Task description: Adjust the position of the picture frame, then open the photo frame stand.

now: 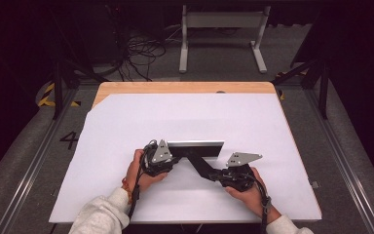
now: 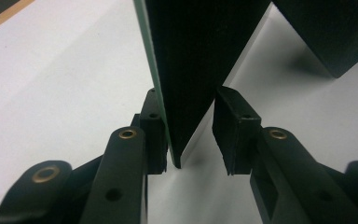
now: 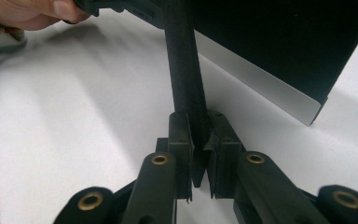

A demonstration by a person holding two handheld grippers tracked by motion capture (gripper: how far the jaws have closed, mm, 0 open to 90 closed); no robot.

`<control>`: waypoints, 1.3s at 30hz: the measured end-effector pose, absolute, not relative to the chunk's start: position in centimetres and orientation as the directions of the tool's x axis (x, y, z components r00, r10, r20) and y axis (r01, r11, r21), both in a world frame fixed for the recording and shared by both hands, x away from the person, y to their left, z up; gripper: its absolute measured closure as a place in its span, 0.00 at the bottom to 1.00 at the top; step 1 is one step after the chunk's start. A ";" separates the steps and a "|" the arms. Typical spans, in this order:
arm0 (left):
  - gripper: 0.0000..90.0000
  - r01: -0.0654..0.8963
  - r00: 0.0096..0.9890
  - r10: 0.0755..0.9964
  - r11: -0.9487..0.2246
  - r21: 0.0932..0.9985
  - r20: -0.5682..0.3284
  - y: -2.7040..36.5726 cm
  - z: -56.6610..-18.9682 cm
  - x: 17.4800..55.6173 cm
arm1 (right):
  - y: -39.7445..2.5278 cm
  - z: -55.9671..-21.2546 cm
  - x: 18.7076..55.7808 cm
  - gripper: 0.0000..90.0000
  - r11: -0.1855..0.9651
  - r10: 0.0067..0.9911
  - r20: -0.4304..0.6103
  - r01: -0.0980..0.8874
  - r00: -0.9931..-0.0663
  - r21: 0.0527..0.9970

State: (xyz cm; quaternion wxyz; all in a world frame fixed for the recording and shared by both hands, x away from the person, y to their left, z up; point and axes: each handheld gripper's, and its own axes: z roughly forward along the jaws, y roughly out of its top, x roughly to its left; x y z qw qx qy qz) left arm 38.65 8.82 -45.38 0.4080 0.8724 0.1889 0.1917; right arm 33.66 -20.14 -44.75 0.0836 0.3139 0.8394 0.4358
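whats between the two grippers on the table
A black stand-up frame with its prop leg, seen in the high view. The left gripper sits at its end; the right gripper clamps the leg.

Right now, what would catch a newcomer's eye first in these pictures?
A dark flat panel stands mid-table on the white sheet, with a black strip running off it toward the person. The right gripper is clamped on that strip. The left gripper straddles the panel's edge, one jaw touching, the other apart.
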 end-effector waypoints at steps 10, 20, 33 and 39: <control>0.74 0.162 0.851 0.486 -0.604 0.780 0.199 8.8 -45.4 38.9 | -20.0 -45.0 33.8 0.92 0.425 0.600 0.137 0.460 -0.788 0.779; 0.74 0.163 0.852 0.485 -0.604 0.780 0.197 8.7 -45.4 39.1 | -20.0 -45.1 33.6 0.93 0.420 0.607 0.135 0.461 -0.783 0.781; 0.74 0.166 0.856 0.483 -0.593 0.788 0.184 9.1 -45.3 39.1 | -20.2 -45.2 33.6 0.93 0.425 0.608 0.136 0.465 -0.783 0.776; 0.72 0.143 0.854 0.483 -0.576 0.805 0.193 9.6 -44.7 38.7 | -20.4 -45.2 33.4 0.93 0.427 0.610 0.133 0.465 -0.781 0.775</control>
